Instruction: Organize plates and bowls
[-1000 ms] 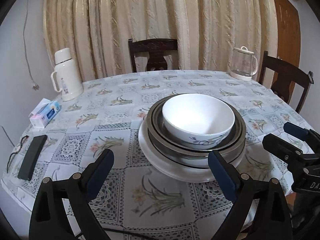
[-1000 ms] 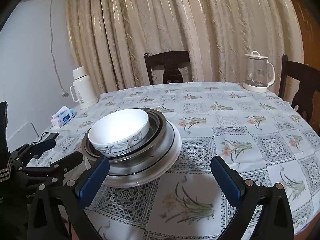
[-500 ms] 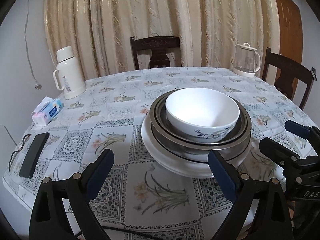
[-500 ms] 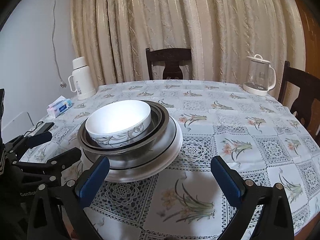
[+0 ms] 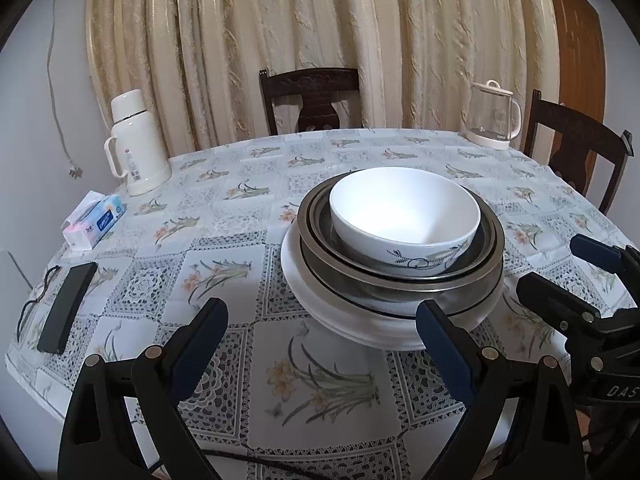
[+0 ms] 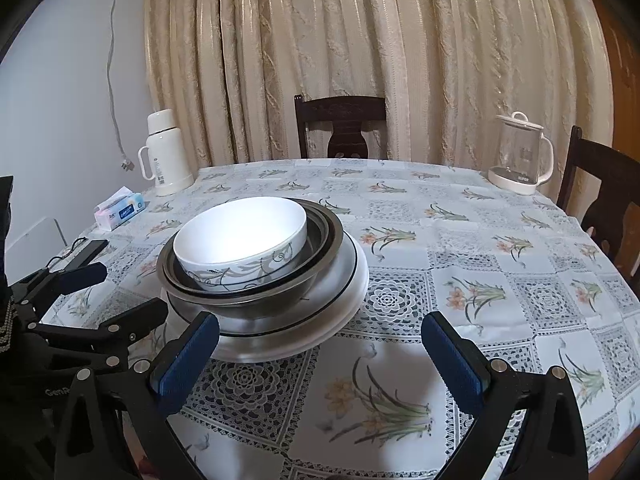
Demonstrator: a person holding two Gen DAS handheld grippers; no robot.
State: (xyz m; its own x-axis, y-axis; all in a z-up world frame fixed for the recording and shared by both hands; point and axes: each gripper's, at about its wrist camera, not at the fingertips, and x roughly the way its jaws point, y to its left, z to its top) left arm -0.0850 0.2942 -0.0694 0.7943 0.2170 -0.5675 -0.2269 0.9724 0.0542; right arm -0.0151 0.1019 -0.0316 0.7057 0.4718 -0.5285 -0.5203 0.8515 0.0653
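Two claws hover spread wide over the near edge of the counter, neither holding anything: the left claw and the right claw. Between them a white bowl sits nested in steel bowls atop white plates. Thermos and kettle stand well apart at the far corners.

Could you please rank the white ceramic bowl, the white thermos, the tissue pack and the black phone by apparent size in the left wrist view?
1. White ceramic bowl, nearest.
2. White thermos.
3. Black phone and tissue pack: too alike to rank.
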